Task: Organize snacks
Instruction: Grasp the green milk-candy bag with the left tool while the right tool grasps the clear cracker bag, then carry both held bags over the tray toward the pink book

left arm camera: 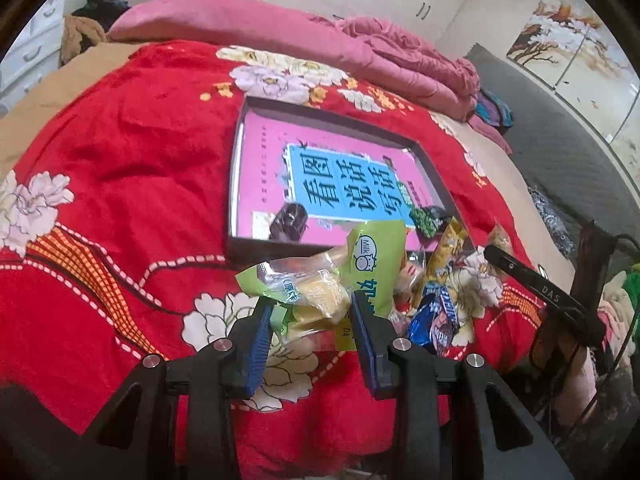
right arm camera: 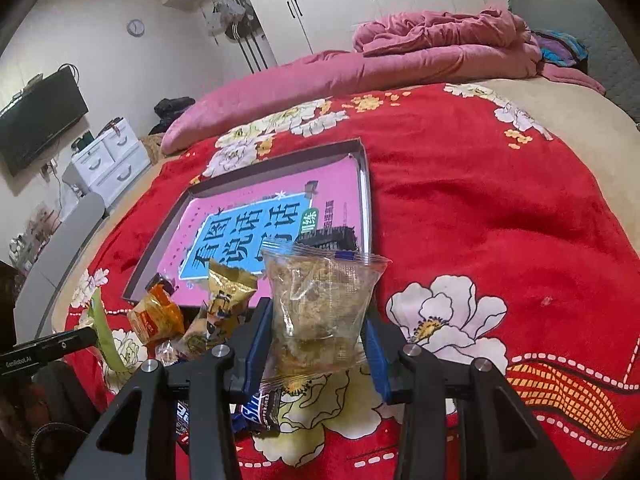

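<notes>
The left hand-held gripper (left arm camera: 313, 312) is closed on a clear packet holding a pale yellow cake (left arm camera: 316, 292), its blue pads pressing both sides, with a green milk-brand wrapper (left arm camera: 374, 264) just behind it (it may be caught in the same grip; the view is too crowded to say). The right hand-held gripper (right arm camera: 318, 332) pinches a clear bag of brown, crumbly snack (right arm camera: 320, 304), held upright above the red flowered blanket (right arm camera: 480, 208) on the bed. A shallow dark tray (right arm camera: 364, 184) lies on the blanket with a pink and blue book (left arm camera: 344, 184) flat inside it; a dark wrapped snack (left arm camera: 289, 222) sits at its near edge. Loose snacks lie in a pile near the tray's front corner: an orange packet (right arm camera: 158, 318), a gold packet (right arm camera: 228, 292) and a blue wrapper (left arm camera: 434, 320).
</notes>
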